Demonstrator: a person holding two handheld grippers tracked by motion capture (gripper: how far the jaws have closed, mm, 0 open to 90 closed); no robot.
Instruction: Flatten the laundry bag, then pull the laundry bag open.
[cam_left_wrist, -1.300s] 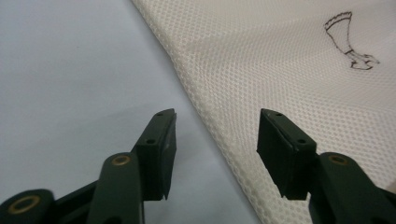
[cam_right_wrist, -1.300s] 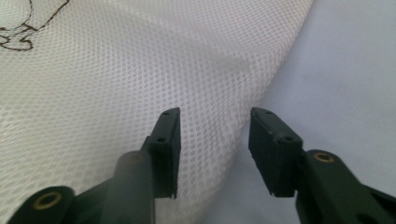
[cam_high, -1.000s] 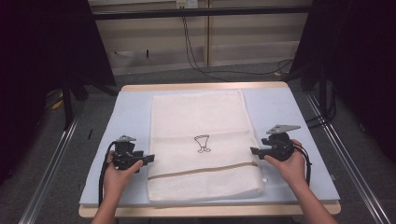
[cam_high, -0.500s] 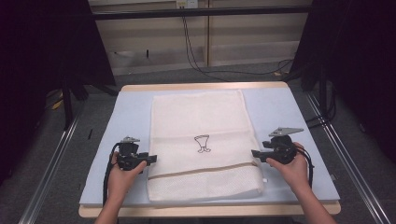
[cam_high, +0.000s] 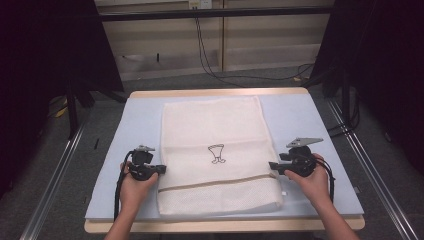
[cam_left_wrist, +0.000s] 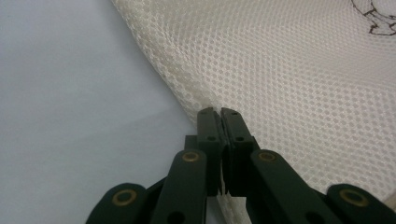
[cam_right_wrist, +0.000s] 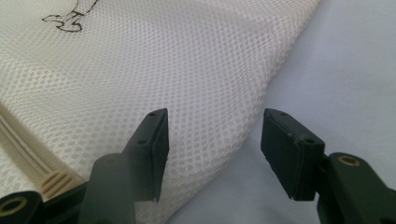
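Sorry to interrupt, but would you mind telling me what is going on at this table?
A person works a cream mesh laundry bag lying flat on the table with two hand-held grippers. The left gripper has just closed its fingers on the bag's left edge. The right gripper sits at the right edge, fingers open astride it and just starting to close.

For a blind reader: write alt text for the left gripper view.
The left tool has just closed, its black jaws pinching the edge of a cream mesh bag that lies on a pale blue table mat. Part of a dark printed drawing shows at the top right corner.
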